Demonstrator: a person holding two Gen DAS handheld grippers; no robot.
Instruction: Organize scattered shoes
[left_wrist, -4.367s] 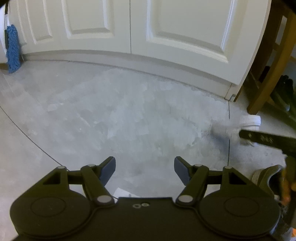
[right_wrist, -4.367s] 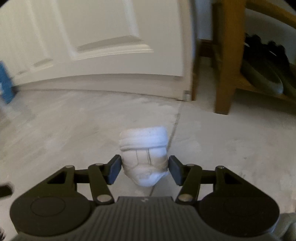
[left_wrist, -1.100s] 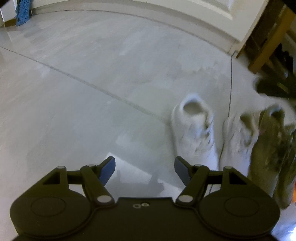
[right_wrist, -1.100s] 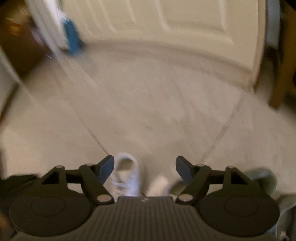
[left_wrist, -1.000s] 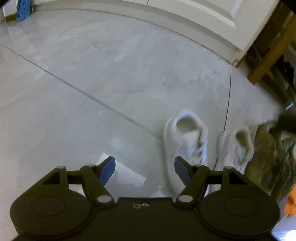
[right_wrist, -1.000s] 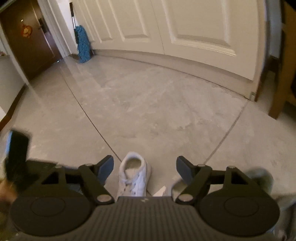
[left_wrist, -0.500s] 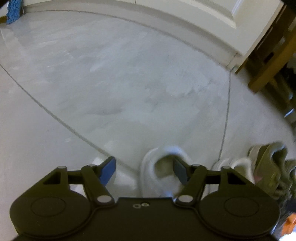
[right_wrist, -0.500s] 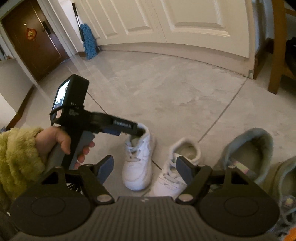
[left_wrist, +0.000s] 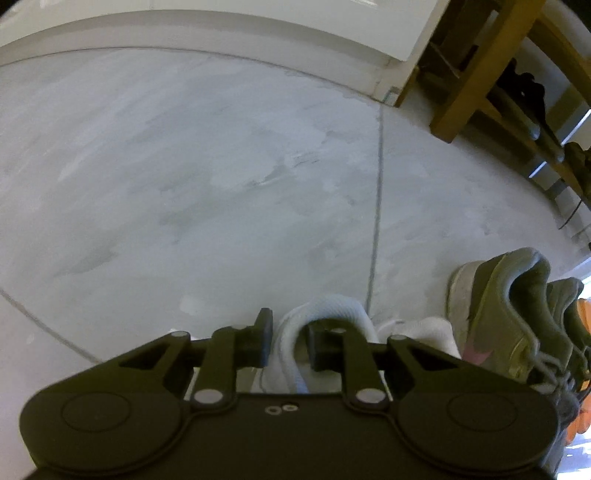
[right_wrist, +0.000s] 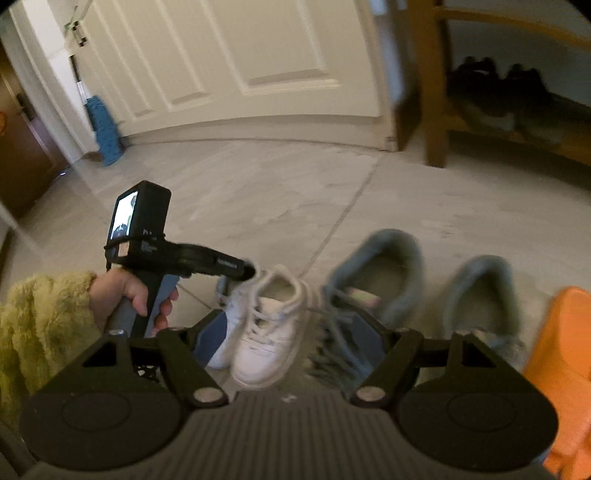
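Floor (left_wrist: 221, 166) of pale grey tile fills both views, running to a white door (right_wrist: 258, 55) and, at the right, a wooden shoe rack (right_wrist: 432, 110) with dark shoes on its low shelf. Before you a row of shoes stands side by side, toes toward you: two small white sneakers, two grey-green trainers (right_wrist: 373, 280) and something orange (right_wrist: 561, 354) at the far right, too blurred to name. Your left gripper (left_wrist: 288, 341) has its jaws nearly shut, pinching the padded collar of the outer white sneaker (left_wrist: 321, 317), one pad outside the shoe and one inside its mouth; the shoe's length runs back under the gripper. Its mate, the second white sneaker (right_wrist: 269, 325), sits just beside it and lies between the wide-open jaws of your right gripper (right_wrist: 291, 341), which appears to hover above it, holding nothing. Your right hand is the nearer one to that mate. A second ago your left jaws stood wide over bare floor with the sneaker ahead; now they have closed on it.
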